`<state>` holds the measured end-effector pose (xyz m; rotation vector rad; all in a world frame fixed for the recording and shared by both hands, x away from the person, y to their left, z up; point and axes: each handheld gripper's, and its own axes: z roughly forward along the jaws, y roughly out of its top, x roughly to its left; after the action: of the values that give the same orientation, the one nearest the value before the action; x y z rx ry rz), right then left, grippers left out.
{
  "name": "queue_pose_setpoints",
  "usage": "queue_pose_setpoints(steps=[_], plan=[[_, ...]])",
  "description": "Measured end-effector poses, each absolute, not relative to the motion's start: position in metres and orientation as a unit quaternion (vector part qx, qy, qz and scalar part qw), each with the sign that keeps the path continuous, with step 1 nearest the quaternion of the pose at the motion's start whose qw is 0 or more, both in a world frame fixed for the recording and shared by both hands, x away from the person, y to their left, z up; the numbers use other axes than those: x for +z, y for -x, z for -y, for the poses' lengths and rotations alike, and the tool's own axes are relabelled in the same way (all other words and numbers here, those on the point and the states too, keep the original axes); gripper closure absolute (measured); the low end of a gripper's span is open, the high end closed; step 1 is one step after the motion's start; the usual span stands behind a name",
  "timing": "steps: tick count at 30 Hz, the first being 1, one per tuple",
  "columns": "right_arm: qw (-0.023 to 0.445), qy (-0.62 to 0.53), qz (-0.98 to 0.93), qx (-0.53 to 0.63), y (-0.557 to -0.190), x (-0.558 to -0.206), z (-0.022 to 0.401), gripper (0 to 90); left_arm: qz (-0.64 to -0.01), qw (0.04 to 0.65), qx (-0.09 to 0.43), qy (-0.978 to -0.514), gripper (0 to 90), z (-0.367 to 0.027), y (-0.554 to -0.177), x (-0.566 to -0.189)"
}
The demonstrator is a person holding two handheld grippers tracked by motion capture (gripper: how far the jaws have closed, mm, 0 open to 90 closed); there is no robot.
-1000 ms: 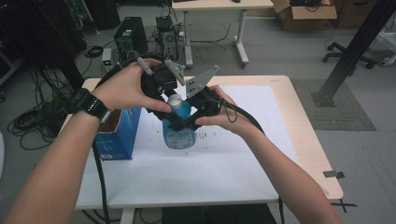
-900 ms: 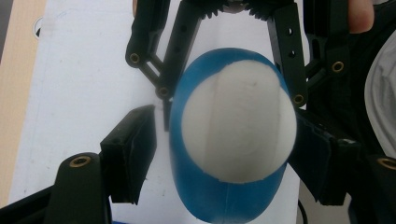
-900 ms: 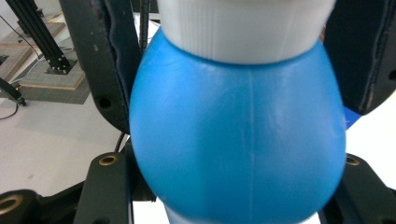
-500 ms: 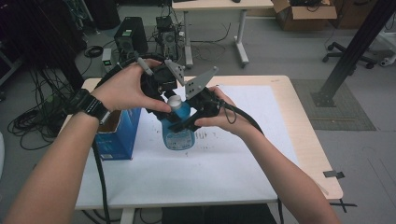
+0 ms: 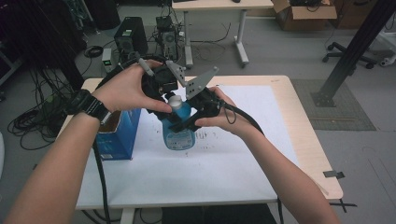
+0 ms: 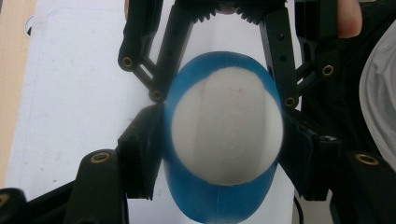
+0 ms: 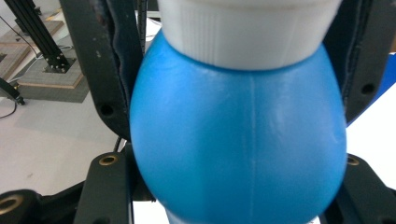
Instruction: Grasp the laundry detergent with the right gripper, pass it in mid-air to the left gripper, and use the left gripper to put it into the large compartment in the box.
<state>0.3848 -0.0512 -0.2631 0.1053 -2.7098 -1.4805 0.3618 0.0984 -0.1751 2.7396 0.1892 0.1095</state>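
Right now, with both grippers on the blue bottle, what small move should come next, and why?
Probably a twist of the left gripper to loosen the white cap. Its jaws have just been closing and now clamp the cap from both sides, while the right gripper grips the blue bottle below it, held above the table.

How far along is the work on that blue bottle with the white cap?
Done: the right gripper clamps the blue bottle by its shoulder, off the table. In hand: the left gripper has just been closing its jaws onto the white cap. Left: the cap is still on, so any unscrewing probably lies ahead.
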Motion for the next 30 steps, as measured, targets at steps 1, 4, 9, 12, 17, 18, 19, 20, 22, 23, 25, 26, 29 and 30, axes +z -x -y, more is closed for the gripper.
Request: queue_pose_setpoints(steps=[1, 4, 9, 12, 17, 18, 19, 20, 22, 23, 25, 26, 29, 30], plan=[[0.026, -0.034, 0.877, -0.479, -0.385, -0.263, 0.051, 42.3, -0.067, 0.194, 0.037, -0.978, 37.2, -0.098, -0.362, -0.175], [0.026, -0.034, 0.877, -0.478, -0.384, -0.263, 0.051, 42.3, -0.069, 0.194, 0.038, -0.978, 37.2, -0.098, -0.362, -0.175], [0.027, -0.032, 0.879, -0.475, -0.384, -0.264, 0.051, 42.3, -0.070, 0.188, 0.038, -0.979, 37.3, -0.097, -0.361, -0.176], [0.031, -0.031, 0.880, -0.473, -0.384, -0.264, 0.050, 42.3, -0.073, 0.184, 0.035, -0.980, 37.4, -0.096, -0.362, -0.176], [0.039, -0.029, 0.879, -0.473, -0.384, -0.265, 0.051, 41.8, -0.075, 0.182, 0.031, -0.980, 37.7, -0.094, -0.362, -0.176], [0.041, -0.027, 0.879, -0.475, -0.384, -0.266, 0.051, 41.6, -0.076, 0.181, 0.031, -0.980, 37.7, -0.094, -0.362, -0.175], [0.043, -0.026, 0.877, -0.477, -0.385, -0.266, 0.052, 40.3, -0.078, 0.179, 0.030, -0.980, 37.8, -0.093, -0.362, -0.175], [0.045, -0.025, 0.875, -0.481, -0.385, -0.265, 0.052, 33.6, -0.079, 0.178, 0.029, -0.980, 37.8, -0.093, -0.363, -0.174], [0.052, -0.023, 0.877, -0.478, -0.385, -0.265, 0.052, 21.9, -0.085, 0.172, 0.026, -0.981, 37.9, -0.093, -0.364, -0.171], [0.052, -0.021, 0.878, -0.476, -0.385, -0.265, 0.053, 19.1, -0.090, 0.170, 0.026, -0.981, 37.9, -0.093, -0.365, -0.169], [0.047, -0.011, 0.884, -0.465, -0.387, -0.269, 0.056, 8.5, -0.105, 0.169, 0.025, -0.980, 37.9, -0.095, -0.366, -0.162], [0.047, -0.005, 0.889, -0.456, -0.388, -0.271, 0.059, 7.3, -0.117, 0.166, 0.025, -0.979, 38.0, -0.097, -0.367, -0.158], [0.031, 0.015, 0.896, -0.443, -0.393, -0.275, 0.074, 7.3, -0.159, 0.155, 0.036, -0.974, 38.0, -0.103, -0.371, -0.145], [0.029, 0.021, 0.898, -0.439, -0.394, -0.277, 0.080, 7.2, -0.159, 0.155, 0.036, -0.974, 38.0, -0.103, -0.371, -0.145]])
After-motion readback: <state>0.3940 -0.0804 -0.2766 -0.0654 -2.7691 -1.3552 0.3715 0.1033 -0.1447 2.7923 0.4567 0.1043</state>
